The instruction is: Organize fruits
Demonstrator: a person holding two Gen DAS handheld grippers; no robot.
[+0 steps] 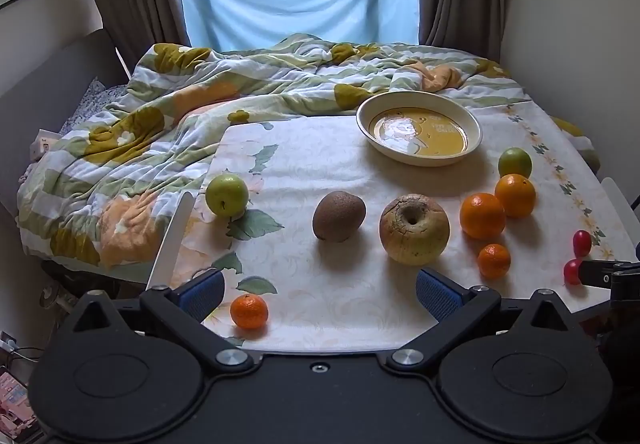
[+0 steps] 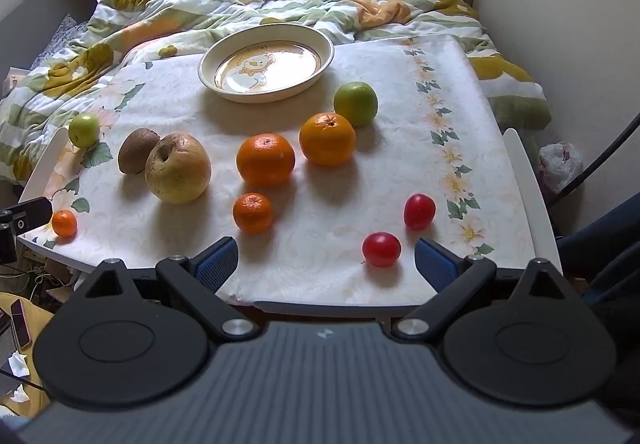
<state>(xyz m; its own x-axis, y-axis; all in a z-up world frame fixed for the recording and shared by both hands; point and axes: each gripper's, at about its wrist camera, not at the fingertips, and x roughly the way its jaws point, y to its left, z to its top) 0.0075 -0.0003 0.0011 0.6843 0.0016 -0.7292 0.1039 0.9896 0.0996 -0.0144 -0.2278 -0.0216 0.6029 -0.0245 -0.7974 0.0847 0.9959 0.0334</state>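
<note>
step: nothing picked yet, round cream ceramic plate (image 2: 267,62) bare
tools: left tool (image 1: 319,294), right tool (image 2: 326,262) both apart
next: probably small red tomato (image 2: 381,249) just ahead of right tool

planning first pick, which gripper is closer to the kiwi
Left. The left gripper sits open just in front of the kiwi; the right gripper, also open, is farther off to the kiwi's right, near the red tomatoes.

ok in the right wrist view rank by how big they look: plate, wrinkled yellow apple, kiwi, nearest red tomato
1. plate
2. wrinkled yellow apple
3. kiwi, though the apple partly hides it
4. nearest red tomato, smallest even though it sits closest to the camera
</note>
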